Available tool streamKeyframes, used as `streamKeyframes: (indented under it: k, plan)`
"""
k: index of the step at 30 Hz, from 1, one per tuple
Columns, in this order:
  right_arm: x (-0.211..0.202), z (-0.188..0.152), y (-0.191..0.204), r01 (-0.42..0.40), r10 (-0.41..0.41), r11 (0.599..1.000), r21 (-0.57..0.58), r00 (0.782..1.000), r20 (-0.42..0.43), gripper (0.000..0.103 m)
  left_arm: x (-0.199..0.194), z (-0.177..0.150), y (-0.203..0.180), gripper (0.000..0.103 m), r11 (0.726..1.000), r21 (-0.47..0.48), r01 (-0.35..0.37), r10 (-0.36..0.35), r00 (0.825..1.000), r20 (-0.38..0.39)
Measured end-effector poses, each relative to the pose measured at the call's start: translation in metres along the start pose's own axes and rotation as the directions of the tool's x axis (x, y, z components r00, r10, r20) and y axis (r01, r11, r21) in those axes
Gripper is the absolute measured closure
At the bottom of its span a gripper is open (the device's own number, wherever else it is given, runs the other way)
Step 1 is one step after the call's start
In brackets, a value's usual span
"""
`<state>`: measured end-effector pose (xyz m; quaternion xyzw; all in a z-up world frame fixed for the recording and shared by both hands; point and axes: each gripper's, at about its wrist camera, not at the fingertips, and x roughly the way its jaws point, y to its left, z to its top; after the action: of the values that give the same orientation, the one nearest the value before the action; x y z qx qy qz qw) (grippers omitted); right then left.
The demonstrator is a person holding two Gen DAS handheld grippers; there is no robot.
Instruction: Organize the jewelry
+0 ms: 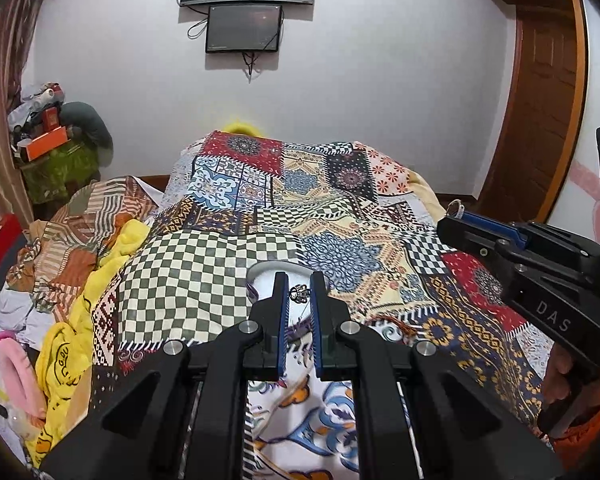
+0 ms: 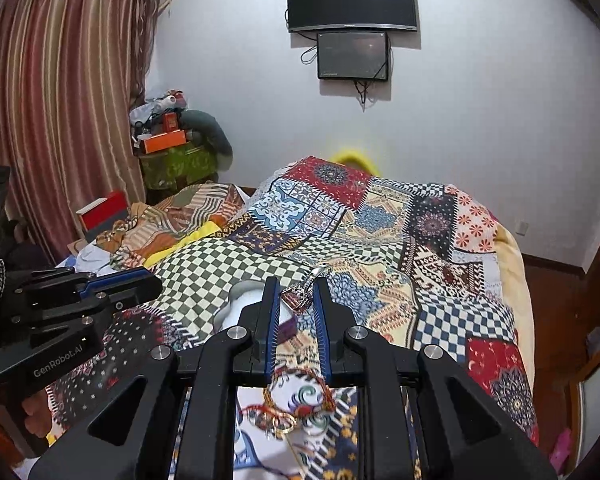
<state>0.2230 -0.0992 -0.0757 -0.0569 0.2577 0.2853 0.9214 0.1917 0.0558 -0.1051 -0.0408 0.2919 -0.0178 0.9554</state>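
Note:
My left gripper (image 1: 299,285) is shut on a small silver ring (image 1: 299,293), held between its blue pads above a white flower-shaped tray (image 1: 266,274) on the patchwork bedspread. My right gripper (image 2: 297,289) is shut on a silver ring with a dark red stone (image 2: 298,296), held above the bedspread. The white tray (image 2: 236,300) lies just left of the right gripper's fingers. A red and gold string bracelet (image 2: 300,396) and a thin gold ring (image 2: 280,424) lie on the cloth below the right gripper. The right gripper shows at the right of the left wrist view (image 1: 456,216), with a ring at its tip.
The patchwork bedspread (image 1: 340,200) covers the bed. Crumpled yellow and striped clothes (image 1: 80,280) pile up on the left. A red box (image 2: 100,210) and a cluttered stand (image 2: 172,148) sit by the curtain. Two screens (image 2: 352,24) hang on the far wall.

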Motion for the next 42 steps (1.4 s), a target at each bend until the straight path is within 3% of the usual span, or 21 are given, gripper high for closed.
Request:
streamKeyframes:
  k: [12,15,21,31,42]
  plan:
    - [0.066,0.004,0.001,-0.099,0.096,0.995,-0.019,0.988,-0.124,0.088,0.038,0.010,0.011,0.094,1.000,0.010,-0.009,0.010,1.000,-0.017]
    - [0.085,0.002,-0.003,-0.152,0.150,0.988,0.000,0.973,-0.177,0.088,0.052,0.011,0.012,0.094,1.000,0.011,-0.013,0.013,0.999,-0.036]
    - [0.116,-0.005,-0.006,-0.188,0.182,0.982,0.004,0.944,-0.274,0.088,0.082,0.009,0.017,0.094,1.000,0.009,-0.002,0.003,0.995,-0.096]
    - [0.147,-0.013,-0.008,-0.211,0.203,0.977,0.019,0.905,-0.375,0.088,0.117,-0.001,0.028,0.094,0.997,-0.038,0.061,-0.068,0.977,-0.204]
    - [0.160,-0.016,-0.006,-0.198,0.178,0.980,-0.010,0.898,-0.402,0.088,0.126,-0.008,0.031,0.094,0.998,-0.042,0.056,-0.065,0.969,-0.239]
